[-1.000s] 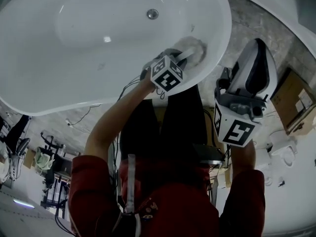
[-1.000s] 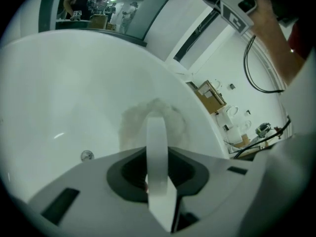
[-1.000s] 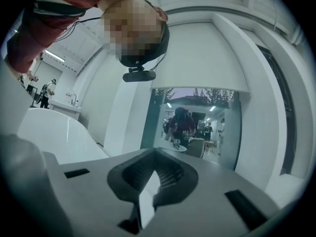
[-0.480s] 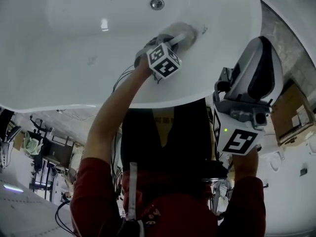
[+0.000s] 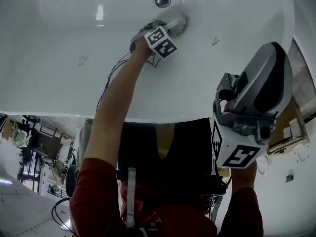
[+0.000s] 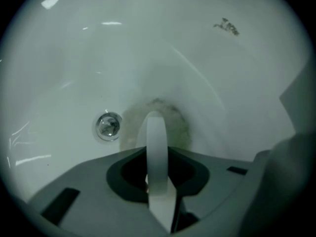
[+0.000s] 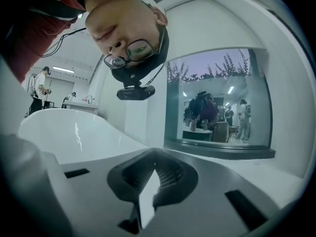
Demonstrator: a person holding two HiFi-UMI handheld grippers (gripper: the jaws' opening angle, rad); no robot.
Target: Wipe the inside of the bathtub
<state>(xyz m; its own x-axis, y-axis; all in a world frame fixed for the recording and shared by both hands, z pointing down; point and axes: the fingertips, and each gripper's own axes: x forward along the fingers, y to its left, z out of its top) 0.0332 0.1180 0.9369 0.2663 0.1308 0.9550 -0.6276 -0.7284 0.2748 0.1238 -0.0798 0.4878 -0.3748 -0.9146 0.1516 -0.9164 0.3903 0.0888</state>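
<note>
The white bathtub (image 5: 59,83) fills the top of the head view. My left gripper (image 5: 174,24) reaches deep into it, shut on the white handle (image 6: 156,152) of a round grey-green scrubbing pad (image 6: 178,126). The pad (image 5: 179,19) presses on the tub floor just right of the metal drain (image 5: 162,0), which the left gripper view also shows as the drain (image 6: 108,125). My right gripper (image 5: 259,83) is held up outside the tub's near rim, pointing back toward the person. In its own view the right gripper (image 7: 148,191) looks shut, with nothing in it.
A small dark smudge (image 6: 227,27) marks the tub wall to the right of the pad, and a fainter mark (image 5: 82,59) lies to the left. A cardboard box (image 5: 291,132) sits on the floor at right. Cables and furniture (image 5: 34,147) lie below the tub's rim.
The left gripper has slid the pad from the tub's near right wall down across the floor to beside the drain. The right gripper stayed raised outside the rim.
</note>
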